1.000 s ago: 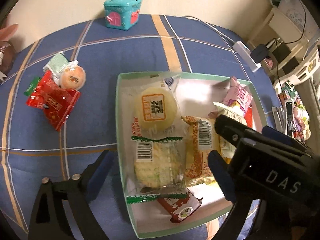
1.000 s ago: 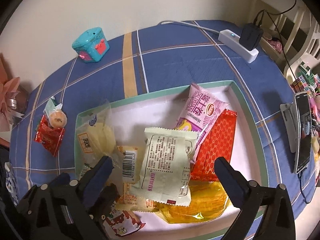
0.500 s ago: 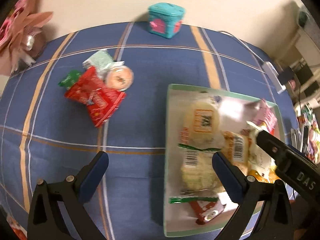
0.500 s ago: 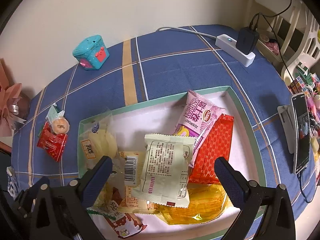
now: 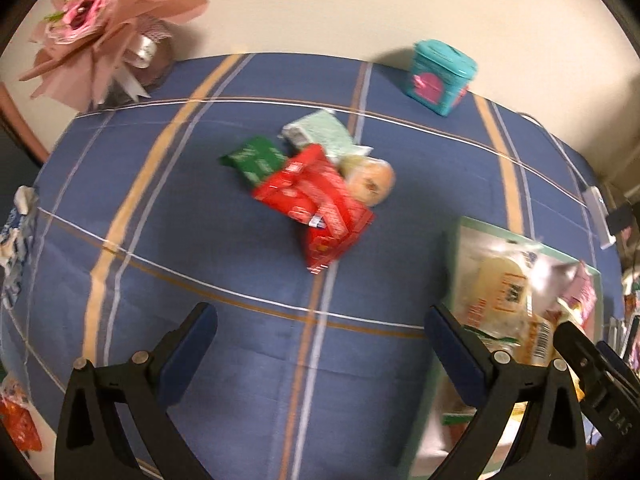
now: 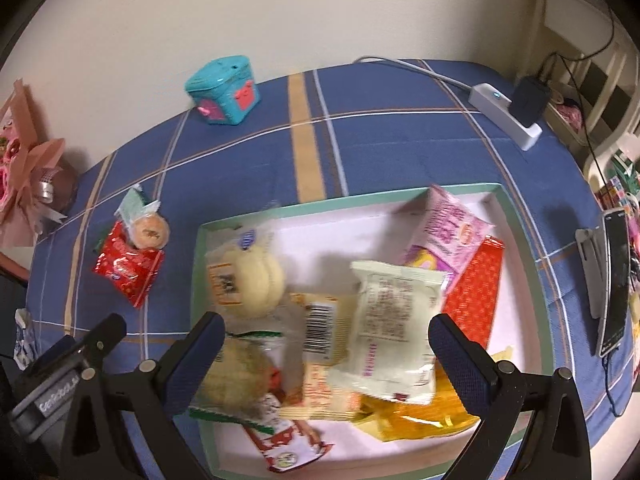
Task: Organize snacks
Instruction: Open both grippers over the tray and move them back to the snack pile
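Left wrist view is showing me my left gripper hanging over the blue checked tablecloth, its jaws spread wide and holding nothing. Far from the fingers, a small pile of snacks is lying on the cloth: a red packet in the middle, a green packet touching its far-left side, a pale mint packet behind it, and a round wrapped cake leaning on its right side. The picture is blurred, so I cannot read the labels. To the right the green-rimmed tray is standing, full of packets. A teal toy box is sitting far right by the wall, and a pink paper bouquet is at the far left.

In the right wrist view, my right gripper is hanging over the near part of the tray, wide open and gripping nothing. Inside the tray I am seeing a pale round cake in clear wrap on the left, a cream packet in the middle, a pink packet and a red patterned packet on the right, and a yellow packet near me. A white power strip is lying at the far right of the table, and a phone is standing at the right edge.
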Motion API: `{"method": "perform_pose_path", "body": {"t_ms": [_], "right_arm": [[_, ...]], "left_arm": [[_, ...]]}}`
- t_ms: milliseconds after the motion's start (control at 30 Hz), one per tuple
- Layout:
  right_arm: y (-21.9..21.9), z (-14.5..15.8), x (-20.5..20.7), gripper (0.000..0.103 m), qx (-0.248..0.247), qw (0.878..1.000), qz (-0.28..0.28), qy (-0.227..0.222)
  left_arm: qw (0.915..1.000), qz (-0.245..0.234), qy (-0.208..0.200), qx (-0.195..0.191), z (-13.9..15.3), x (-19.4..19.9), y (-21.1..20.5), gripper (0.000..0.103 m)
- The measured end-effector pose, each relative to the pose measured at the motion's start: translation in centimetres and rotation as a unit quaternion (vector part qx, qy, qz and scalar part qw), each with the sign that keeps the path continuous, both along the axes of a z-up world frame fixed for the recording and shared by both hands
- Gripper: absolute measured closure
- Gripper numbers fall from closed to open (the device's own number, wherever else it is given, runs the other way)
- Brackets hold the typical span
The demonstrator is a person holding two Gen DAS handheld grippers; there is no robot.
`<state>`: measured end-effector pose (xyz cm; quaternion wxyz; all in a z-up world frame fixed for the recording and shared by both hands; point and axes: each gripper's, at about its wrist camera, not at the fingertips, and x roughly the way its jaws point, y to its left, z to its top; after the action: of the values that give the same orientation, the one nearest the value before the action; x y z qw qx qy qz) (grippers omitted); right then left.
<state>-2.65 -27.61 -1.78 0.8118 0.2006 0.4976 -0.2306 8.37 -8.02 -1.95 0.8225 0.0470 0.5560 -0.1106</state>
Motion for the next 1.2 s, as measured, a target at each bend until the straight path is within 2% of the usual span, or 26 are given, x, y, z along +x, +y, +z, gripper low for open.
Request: {"method": "perform_pose_path", "body": {"t_ms": [500,667,767,1200], "right_arm": [[6.4,-0.4,3.8,0.000,-0.008,0.998,0.069,0.005],[8.3,-0.8,4.9,0.000,-0.007,0.996,0.091,0.007],[9.6,-1.2,5.7,0.000,-0.007,0.994,0.108,0.007],[12.2,-2.1,8.9,0.000,-0.022,0.989,0.147,-0.001]], "left_arm": [[0.9949,0.100,0.001,-0.012,-0.2,2.7,7.0,0.000],[0.9924,0.120,-0.020,0.014,0.3,3.3,8.7,0.000],[0.9910,0.131,-0.023,0.014,0.3,3.6,9.8,0.000],[0.9845,0.174,0.009,-0.020,-1.8,6.4,12.8,0.000]]}}
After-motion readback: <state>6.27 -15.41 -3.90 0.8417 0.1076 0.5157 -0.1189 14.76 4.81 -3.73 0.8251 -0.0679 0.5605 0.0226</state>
